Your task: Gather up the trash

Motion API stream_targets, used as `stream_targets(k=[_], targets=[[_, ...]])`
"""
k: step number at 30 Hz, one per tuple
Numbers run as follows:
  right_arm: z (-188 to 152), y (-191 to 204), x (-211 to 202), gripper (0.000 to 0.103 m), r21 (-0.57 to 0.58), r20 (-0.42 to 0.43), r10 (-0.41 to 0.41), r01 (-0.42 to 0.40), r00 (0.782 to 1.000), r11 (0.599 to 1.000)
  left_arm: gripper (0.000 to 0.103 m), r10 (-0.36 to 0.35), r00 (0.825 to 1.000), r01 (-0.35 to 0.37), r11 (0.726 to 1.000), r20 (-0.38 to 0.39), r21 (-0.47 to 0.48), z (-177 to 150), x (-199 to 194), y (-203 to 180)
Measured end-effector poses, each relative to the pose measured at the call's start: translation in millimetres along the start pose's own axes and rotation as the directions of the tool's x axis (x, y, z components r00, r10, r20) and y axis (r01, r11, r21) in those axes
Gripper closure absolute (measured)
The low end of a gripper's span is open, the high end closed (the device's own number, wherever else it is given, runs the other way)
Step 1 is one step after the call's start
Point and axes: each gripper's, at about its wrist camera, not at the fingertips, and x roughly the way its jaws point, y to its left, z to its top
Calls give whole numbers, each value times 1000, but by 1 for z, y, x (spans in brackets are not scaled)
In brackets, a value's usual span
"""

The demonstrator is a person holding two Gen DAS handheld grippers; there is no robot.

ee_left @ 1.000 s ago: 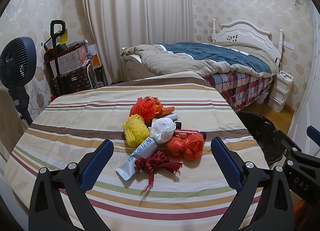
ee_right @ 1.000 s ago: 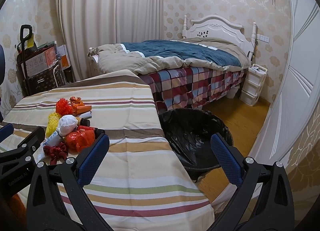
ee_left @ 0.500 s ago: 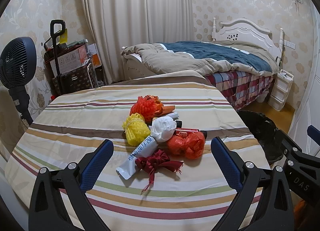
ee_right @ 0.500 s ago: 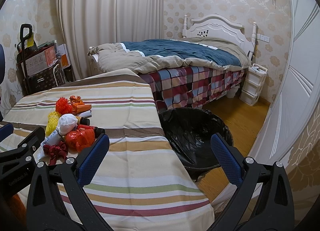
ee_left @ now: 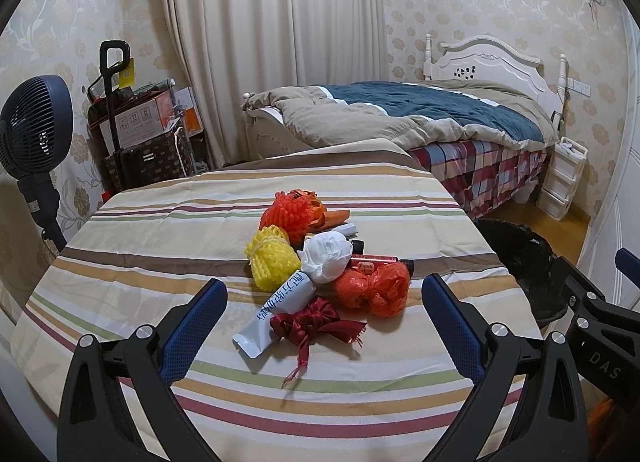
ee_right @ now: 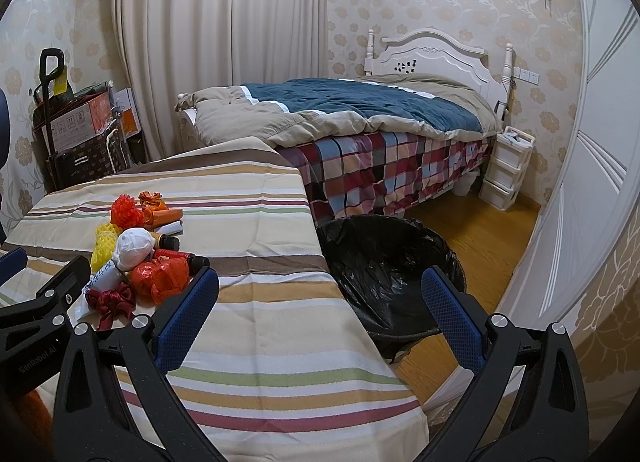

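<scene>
Beyond the fingers, a white wad [ee_left: 326, 257] and orange bag [ee_left: 374, 289] hide most of a red tube [ee_left: 374, 259] and dark bottle [ee_left: 357, 245]. The pouch [ee_left: 280, 308] lettering is too small to read. The bin [ee_left: 516, 258] is partly hidden behind the counter [ee_left: 140, 262] edge.

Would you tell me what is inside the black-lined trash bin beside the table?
The right wrist view shows only crumpled black liner inside the trash bin; no trash is visible. Its near bottom is hidden behind the rim and the right gripper, which is open and empty.
</scene>
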Motion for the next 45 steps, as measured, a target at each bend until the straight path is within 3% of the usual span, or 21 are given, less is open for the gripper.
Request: stream_targets(k=[28,35,39,45], targets=[[1,0,0,4,-1,-4,-1,1,1000,1000,6,-7,1000,7,1000,-14,-4,-6,7,2],[-1,3,4,4,-4,-23,6,-6,1000,1000,7,-6,1000,6,1000,-19,-8,-11,10,14],[-21,-2,13,4,-6,-41,15,-15,999,1000,7,-2,1000,1,1000,-21,-21,-6,11,28],[-25,-1,21,4,-3,-82,26,-26,996,1000,7,14,998,-15,1000,-64,-15,-10,24,44]])
